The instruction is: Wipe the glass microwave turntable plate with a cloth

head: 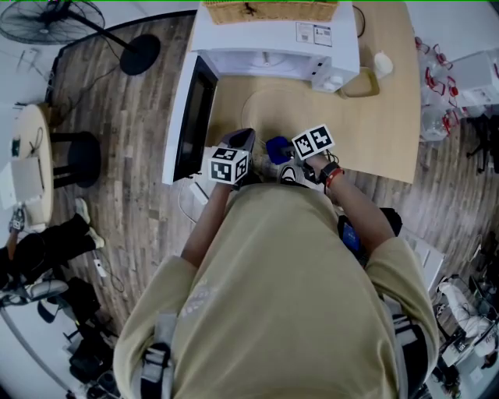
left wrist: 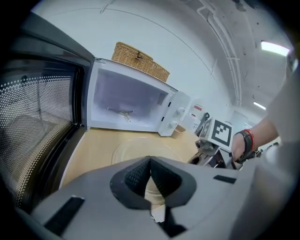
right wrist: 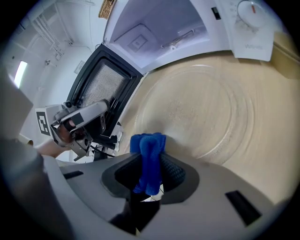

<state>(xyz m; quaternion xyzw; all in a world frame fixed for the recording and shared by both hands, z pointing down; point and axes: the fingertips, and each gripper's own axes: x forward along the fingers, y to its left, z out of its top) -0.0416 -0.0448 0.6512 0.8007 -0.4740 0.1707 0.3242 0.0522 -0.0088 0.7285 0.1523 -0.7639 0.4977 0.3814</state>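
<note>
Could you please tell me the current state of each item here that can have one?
Microwave door: wide open.
Microwave: empty inside, no plate in it.
Glass plate: out, lying flat on the table before the microwave.
Cloth: bunched, clamped in the right gripper.
Right gripper: jaws shut on the cloth.
Left gripper: jaws shut, empty.

Wicker basket [head: 269,11] on white microwave [head: 273,43], door [head: 191,117] open; fan [head: 54,19], black stool [head: 74,156] on floor [head: 132,234]

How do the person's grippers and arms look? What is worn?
The left gripper and right gripper are grey with dark ribbed pads and a black-and-white marker cube each. Short beige sleeves; red and black bands on the right wrist.
</note>
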